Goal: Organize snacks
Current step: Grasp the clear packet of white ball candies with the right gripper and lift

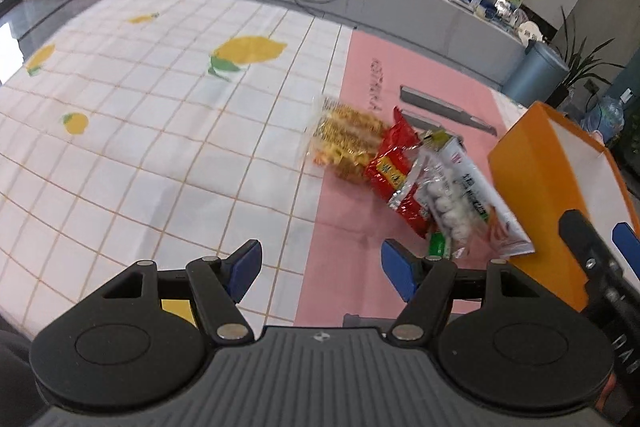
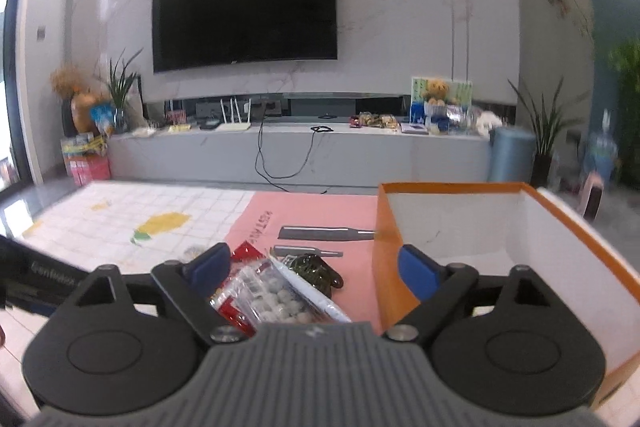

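Both grippers, left gripper (image 1: 322,273) and right gripper (image 2: 314,269), hover empty with fingers spread over the snack packets (image 1: 404,179) heaped beside the orange box (image 2: 460,227), so picking one packet seems next.

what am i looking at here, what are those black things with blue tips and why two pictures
Those are two hand-held grippers, each carrying its own camera that looks along its fingers. One picture comes from the left gripper, the other from the right gripper. Both are open and hold nothing. On the table's pink mat lies a pile of snack packets: a yellow noodle packet, a red packet and a bag of white balls. Beside them stands an empty orange box.
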